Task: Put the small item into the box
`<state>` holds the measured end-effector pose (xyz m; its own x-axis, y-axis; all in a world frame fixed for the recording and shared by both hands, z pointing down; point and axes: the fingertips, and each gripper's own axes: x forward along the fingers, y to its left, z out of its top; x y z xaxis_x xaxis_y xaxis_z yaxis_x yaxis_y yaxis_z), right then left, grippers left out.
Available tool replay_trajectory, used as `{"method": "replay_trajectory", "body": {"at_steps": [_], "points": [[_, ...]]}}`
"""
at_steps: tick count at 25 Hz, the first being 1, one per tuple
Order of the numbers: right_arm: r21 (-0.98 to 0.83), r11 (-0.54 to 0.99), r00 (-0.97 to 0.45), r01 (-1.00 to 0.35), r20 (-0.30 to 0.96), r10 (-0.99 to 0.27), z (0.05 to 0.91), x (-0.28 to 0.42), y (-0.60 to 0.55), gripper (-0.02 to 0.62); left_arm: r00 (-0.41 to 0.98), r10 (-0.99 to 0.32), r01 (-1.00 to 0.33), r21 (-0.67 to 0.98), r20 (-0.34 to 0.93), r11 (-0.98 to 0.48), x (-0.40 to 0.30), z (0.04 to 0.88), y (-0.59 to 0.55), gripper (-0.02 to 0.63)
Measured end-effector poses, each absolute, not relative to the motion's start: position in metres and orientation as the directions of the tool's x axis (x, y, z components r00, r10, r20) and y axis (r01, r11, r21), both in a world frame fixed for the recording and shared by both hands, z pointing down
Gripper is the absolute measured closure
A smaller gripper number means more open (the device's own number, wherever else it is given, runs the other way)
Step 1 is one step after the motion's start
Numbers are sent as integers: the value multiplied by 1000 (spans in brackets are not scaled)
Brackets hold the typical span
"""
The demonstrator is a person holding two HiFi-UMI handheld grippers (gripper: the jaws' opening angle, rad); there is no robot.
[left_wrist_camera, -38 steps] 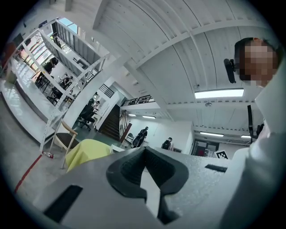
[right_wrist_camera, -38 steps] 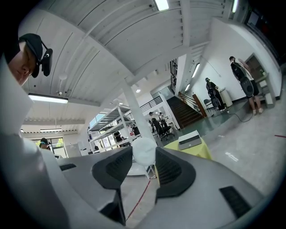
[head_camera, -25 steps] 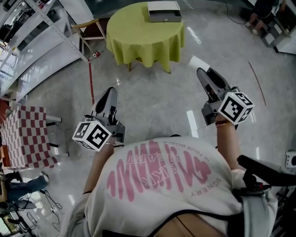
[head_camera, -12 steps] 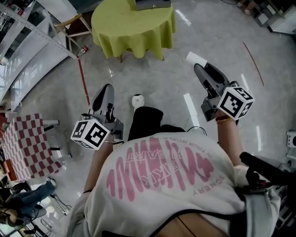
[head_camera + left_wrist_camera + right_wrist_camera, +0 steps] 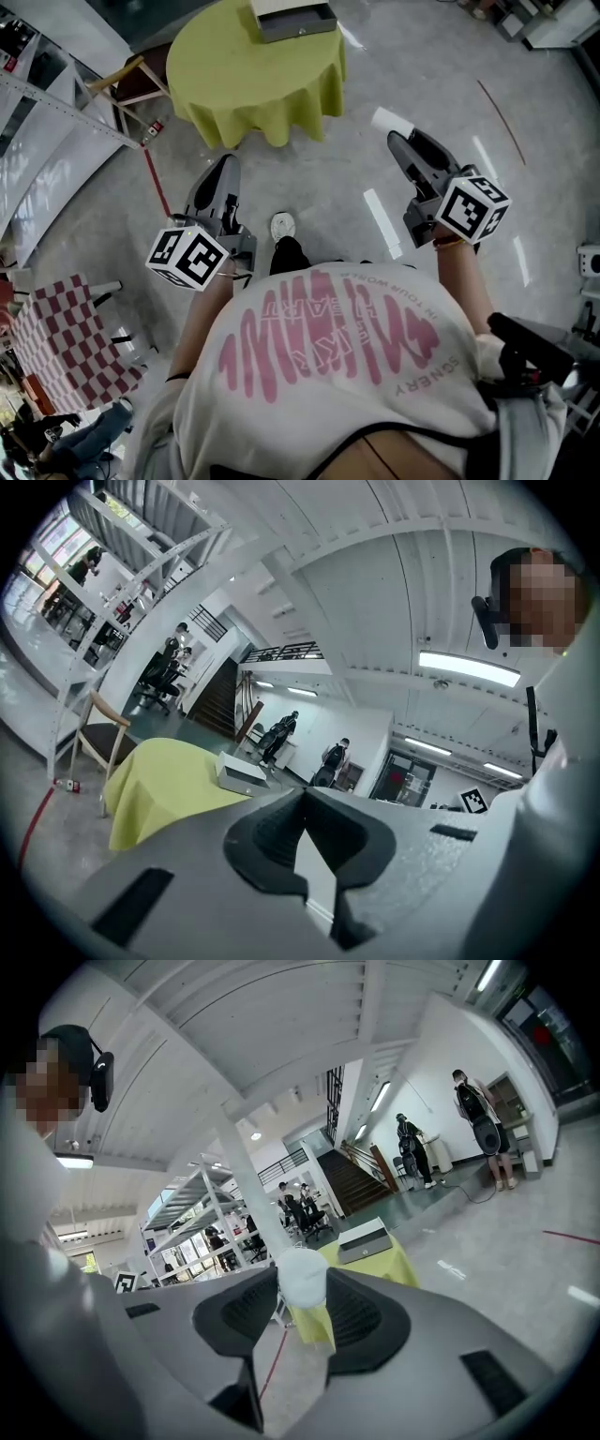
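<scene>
Small white item (image 5: 302, 1273) pinched in the right gripper (image 5: 401, 142), the box (image 5: 291, 19) still far ahead.
Nearest are the person's white T-shirt (image 5: 328, 375) and one shoe (image 5: 282, 226) on the grey floor. The left gripper (image 5: 223, 167) has its jaws together on nothing; the right one is clamped on the item (a pale rounded lump). Farther off, the grey box sits on the yellow-green round table (image 5: 234, 84).
</scene>
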<state>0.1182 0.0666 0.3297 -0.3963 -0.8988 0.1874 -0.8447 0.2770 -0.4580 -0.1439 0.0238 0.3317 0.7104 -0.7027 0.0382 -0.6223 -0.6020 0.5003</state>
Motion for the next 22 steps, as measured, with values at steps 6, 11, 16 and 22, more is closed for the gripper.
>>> {"method": "replay_trajectory", "body": {"at_steps": [6, 11, 16, 22], "points": [[-452, 264, -368, -852, 158, -916, 307, 107, 20, 433, 756, -654, -576, 477, 4, -664, -142, 303, -35, 598], [-439, 267, -350, -858, 120, -929, 290, 95, -19, 434, 791, -612, -546, 453, 0, -705, -143, 290, -77, 598], [-438, 258, -325, -861, 82, -942, 283, 88, -49, 433, 812, -583, -531, 410, -3, -742, -150, 281, -109, 598], [-437, 245, -305, -866, 71, -950, 284, 81, -74, 433, 815, -580, -527, 410, -5, -745, -163, 284, -144, 598]]}}
